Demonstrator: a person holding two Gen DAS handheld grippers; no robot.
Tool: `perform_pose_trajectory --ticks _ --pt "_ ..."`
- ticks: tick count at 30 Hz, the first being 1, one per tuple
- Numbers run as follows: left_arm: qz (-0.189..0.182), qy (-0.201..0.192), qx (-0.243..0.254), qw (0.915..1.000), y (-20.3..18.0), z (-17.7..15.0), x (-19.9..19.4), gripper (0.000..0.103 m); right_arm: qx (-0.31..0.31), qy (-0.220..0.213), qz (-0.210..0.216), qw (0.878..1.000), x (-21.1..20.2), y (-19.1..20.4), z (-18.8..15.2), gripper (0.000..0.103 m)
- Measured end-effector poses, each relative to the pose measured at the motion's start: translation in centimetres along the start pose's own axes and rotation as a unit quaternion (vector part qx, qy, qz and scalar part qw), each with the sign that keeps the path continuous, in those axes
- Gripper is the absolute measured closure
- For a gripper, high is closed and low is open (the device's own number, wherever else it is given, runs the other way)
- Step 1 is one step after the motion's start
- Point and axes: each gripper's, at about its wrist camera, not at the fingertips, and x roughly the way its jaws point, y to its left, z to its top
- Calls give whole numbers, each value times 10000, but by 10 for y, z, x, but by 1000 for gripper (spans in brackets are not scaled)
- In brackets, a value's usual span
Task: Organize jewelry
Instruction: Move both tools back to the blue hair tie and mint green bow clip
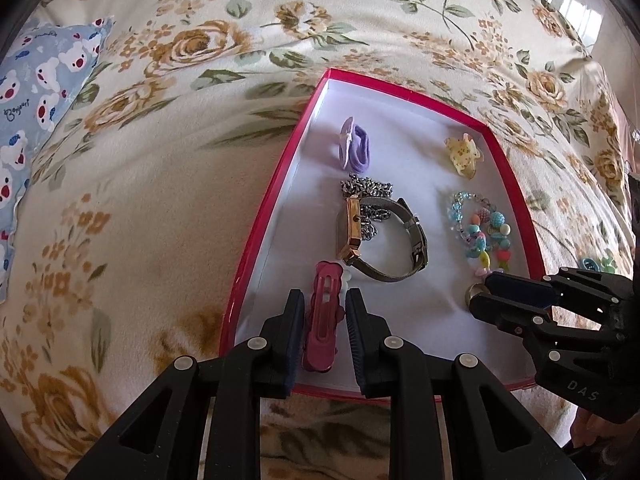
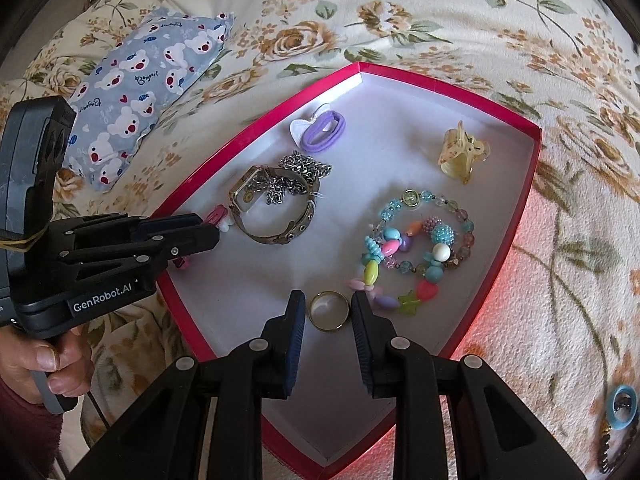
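A red box with a white floor lies on a flowered bedspread. It holds a purple hair tie, a gold watch on a silver chain, a yellow claw clip and bead bracelets. My left gripper stands around a pink hair clip, its jaws slightly apart. My right gripper is open around a gold ring on the box floor.
A blue bear-print pillow lies to the left on the bedspread. A blue ring and a dark beaded piece lie on the bedspread right of the box.
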Motion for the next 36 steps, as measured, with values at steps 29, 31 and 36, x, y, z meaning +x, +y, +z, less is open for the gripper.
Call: perform_pose_trajectory --ticks 29,31,36 --pt "-1119 -225 367 9928 -78 -10 -48 55 1769 -1123 -954 9731 -163 -121 -102 66" --pt "-1158 -188 474 9920 -88 -7 -45 55 1910 -1181 -1046 9688 -172 -132 -110 66" --pt "-1291 -130 777 9885 -118 -1 -40 52 2127 -1282 -1188 9613 -186 -151 -125 65"
